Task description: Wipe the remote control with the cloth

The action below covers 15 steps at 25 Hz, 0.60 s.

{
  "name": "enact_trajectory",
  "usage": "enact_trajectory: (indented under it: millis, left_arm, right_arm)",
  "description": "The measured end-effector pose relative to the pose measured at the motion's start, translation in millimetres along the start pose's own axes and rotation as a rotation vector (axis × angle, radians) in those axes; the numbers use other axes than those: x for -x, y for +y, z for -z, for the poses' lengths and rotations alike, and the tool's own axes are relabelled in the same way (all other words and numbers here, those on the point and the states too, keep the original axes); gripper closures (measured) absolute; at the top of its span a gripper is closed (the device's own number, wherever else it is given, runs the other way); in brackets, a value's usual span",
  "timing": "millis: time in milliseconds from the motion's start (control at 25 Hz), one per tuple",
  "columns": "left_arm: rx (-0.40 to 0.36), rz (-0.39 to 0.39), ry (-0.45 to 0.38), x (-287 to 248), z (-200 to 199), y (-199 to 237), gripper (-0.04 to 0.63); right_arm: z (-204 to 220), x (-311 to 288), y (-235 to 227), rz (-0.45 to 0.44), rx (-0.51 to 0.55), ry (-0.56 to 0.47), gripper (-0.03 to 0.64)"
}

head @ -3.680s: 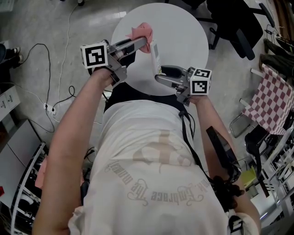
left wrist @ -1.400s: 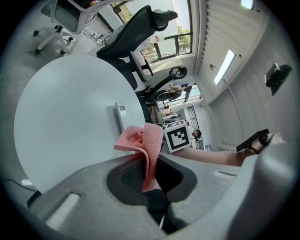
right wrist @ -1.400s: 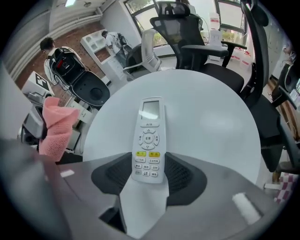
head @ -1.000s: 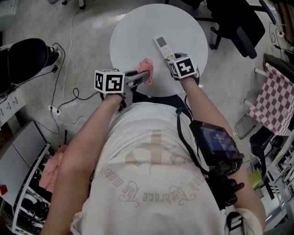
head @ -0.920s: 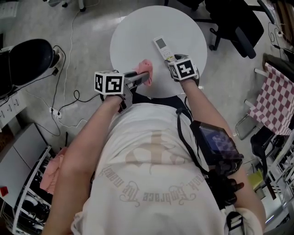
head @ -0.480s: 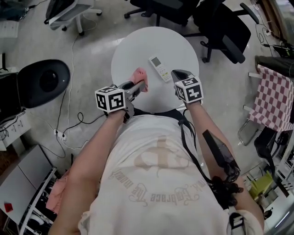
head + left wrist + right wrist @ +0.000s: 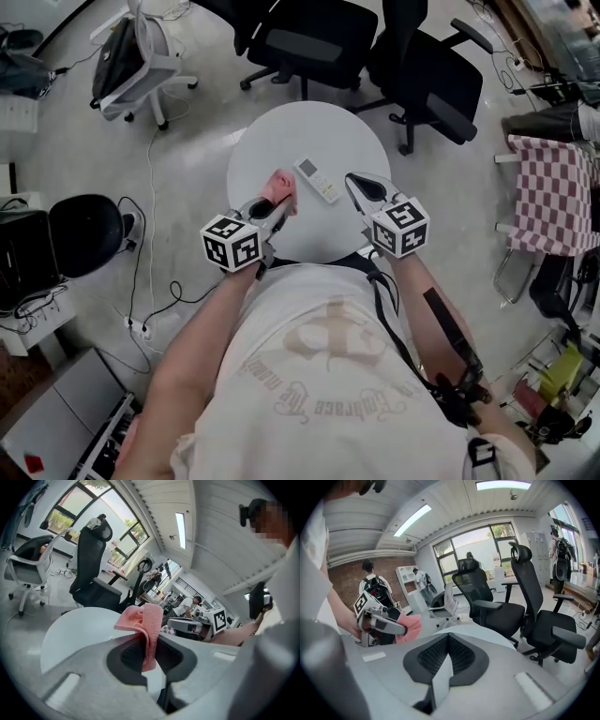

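Observation:
A white remote control (image 7: pixel 317 180) lies flat on the round white table (image 7: pixel 347 131), with no gripper touching it. My left gripper (image 7: pixel 281 204) hovers over the table's near left part, shut on a pink cloth (image 7: pixel 279 186). In the left gripper view the cloth (image 7: pixel 143 623) is folded over and pinched between the jaws of that gripper (image 7: pixel 150 639). My right gripper (image 7: pixel 354 182) is held above the table just right of the remote, shut with nothing in it. In the right gripper view its jaws (image 7: pixel 449 638) meet empty, and the left gripper (image 7: pixel 380 623) with the cloth (image 7: pixel 410 626) shows at left.
Two black office chairs (image 7: pixel 309 37) (image 7: pixel 436 80) stand behind the table, and a white one (image 7: pixel 141 56) at far left. A checkered cloth (image 7: pixel 553 197) hangs on a chair at right. Cables (image 7: pixel 150 281) and a black round seat (image 7: pixel 80 230) lie at left.
The right gripper has left the remote's near end, shut its jaws and risen. The left gripper has lifted the cloth off the table. The remote stays on the table.

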<state>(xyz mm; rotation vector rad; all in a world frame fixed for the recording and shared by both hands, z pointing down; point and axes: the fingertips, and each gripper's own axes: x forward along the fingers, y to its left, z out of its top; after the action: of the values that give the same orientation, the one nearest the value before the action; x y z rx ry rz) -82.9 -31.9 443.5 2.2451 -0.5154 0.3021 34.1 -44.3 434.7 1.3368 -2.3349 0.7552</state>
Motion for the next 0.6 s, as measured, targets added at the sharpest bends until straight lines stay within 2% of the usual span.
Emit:
enact_trajectory:
  millis: [160, 600]
  left_arm:
    - [-0.052, 0.018, 0.016, -3, -4, -11, 0.563]
    - [-0.092, 0.019, 0.062, -7, -3, -17, 0.563]
  right_arm:
    - [-8, 15, 5, -0.005, -0.005, -0.054, 0.612]
    - [-2, 24, 6, -0.006, -0.030, -0.089, 0.611]
